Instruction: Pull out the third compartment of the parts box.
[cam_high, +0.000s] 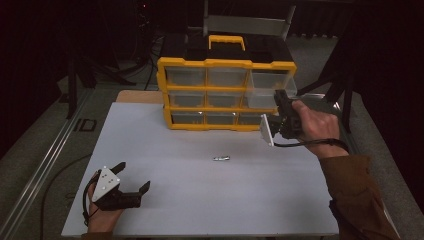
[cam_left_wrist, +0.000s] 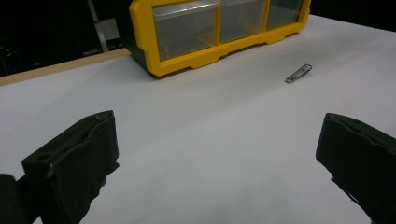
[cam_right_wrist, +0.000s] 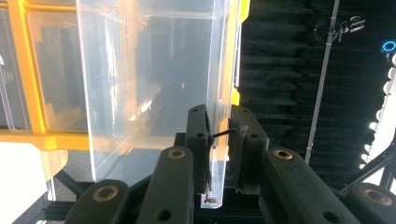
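Pulled partway out of the top right slot of the yellow organizer (cam_high: 226, 92): a clear drawer (cam_high: 270, 90), long axis running front to back, open end jutting toward six o'clock in the high view. Gripped at its front wall by the right hand-held gripper (cam_high: 281, 100), jaws nearly closed with the thin clear plastic (cam_right_wrist: 154, 84) between them in the right gripper view. Hard to read: the drawer's inside, blurred by glare and reflections, contents impossible to tell. Cut off at the top of that view: the drawer's upper rim. Covered by the person's right hand (cam_high: 320, 125): most of that gripper's body.

Resting at seven o'clock on the white worktop (cam_high: 200, 200): the left hand-held gripper (cam_high: 134, 176), jaws spread wide, nothing between them, its handle wrapped by the left hand (cam_high: 102, 217).

Lying near the worktop's centre, well apart from both grippers: a small metal piece (cam_high: 221, 159), long axis roughly three to nine o'clock in the high view, too small to identify; slanted toward one o'clock in the left gripper view (cam_left_wrist: 299, 73).
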